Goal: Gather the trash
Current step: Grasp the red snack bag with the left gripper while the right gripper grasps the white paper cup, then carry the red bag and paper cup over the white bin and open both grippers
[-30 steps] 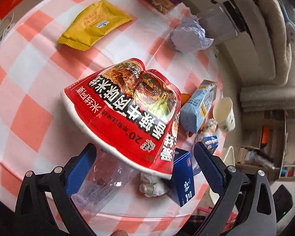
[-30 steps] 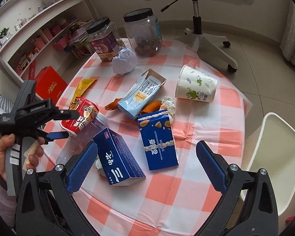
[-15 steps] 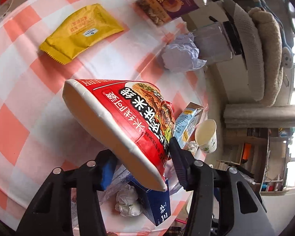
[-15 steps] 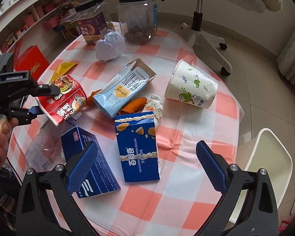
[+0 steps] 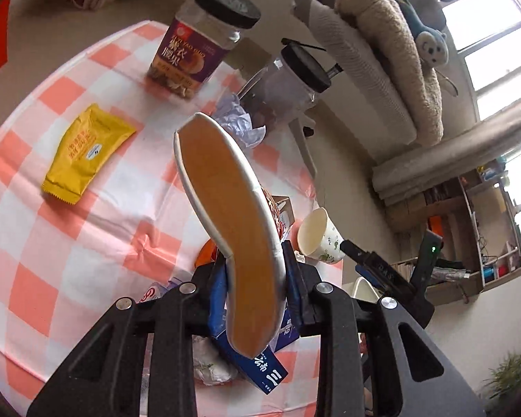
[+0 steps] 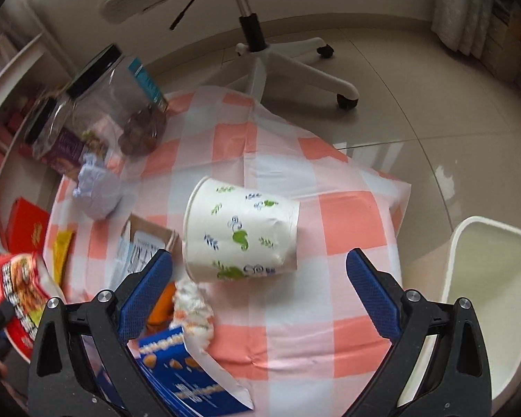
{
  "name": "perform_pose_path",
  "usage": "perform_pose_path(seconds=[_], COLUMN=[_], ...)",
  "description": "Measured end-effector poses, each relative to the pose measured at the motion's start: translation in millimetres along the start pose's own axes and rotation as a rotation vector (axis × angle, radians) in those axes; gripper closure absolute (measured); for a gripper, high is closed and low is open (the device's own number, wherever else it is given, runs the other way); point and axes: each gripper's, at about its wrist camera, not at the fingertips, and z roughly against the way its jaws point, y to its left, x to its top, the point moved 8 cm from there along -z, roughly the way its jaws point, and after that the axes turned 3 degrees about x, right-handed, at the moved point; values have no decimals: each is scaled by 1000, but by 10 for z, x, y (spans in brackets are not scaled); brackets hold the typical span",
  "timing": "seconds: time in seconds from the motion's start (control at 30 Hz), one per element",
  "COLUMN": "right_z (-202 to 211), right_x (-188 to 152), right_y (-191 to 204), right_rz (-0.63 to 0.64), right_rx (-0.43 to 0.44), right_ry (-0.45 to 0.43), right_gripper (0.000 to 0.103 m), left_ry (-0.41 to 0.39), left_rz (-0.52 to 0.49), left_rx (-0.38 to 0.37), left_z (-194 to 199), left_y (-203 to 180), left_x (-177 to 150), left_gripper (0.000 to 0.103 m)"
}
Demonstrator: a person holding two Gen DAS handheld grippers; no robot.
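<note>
My left gripper (image 5: 255,271) is shut on a squashed red instant-noodle cup (image 5: 229,229) and holds it up above the checked table, its orange inside facing the camera. The same cup shows at the left edge of the right wrist view (image 6: 17,295). My right gripper (image 6: 257,292) is open and empty, just above a white paper cup with leaf print (image 6: 239,232) that lies on its side between the fingers. The paper cup also shows in the left wrist view (image 5: 317,236).
On the table: a yellow wrapper (image 5: 87,153), crumpled paper (image 6: 95,191), two black-lidded jars (image 5: 205,41) (image 6: 118,111), an open milk carton (image 6: 139,253), blue boxes (image 6: 184,375), a tissue wad (image 6: 194,309). A white bin (image 6: 482,299) stands at the right. An office chair (image 6: 260,52) is behind.
My left gripper closed on the noodle cup and lifted it, tilting its mouth toward the camera. My right gripper moved forward and down over the paper cup.
</note>
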Motion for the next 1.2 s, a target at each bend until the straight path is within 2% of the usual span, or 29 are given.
perform_pose_path(seconds=[0.13,0.3,0.47,0.53,0.57,0.77,0.97,1.2], right_z=[-195,-412,-492,-479,-469,-187,216,619], right_x=[59,21,-30,-24,-33,22,70,128], right_y=[27,110,174,207,220,332,478,417], right_rz=[-51,-30,7,28,31,70,98,110], right_rx=[-6,-51,-61,-64,-66,-51,3,9], right_ry=[8,32,37,31,35,-47,-124,-201], right_gripper=[7,7,8,25,26,26,26,26], left_ry=[-10,3,0,-8,-14,-50,-77,-95], left_rz=[-37,-35,-40,-51,-58,-93,-114,-136], left_rx=[23,37,40,47,53,92,101,97], left_z=[1,-19,0,11,15,27,67,92], left_y=[-4,86,122,113,108,93,65,-23], left_x=[24,23,5,3,1,23,26,0], left_gripper=[74,74,74,74,74,74,74,74])
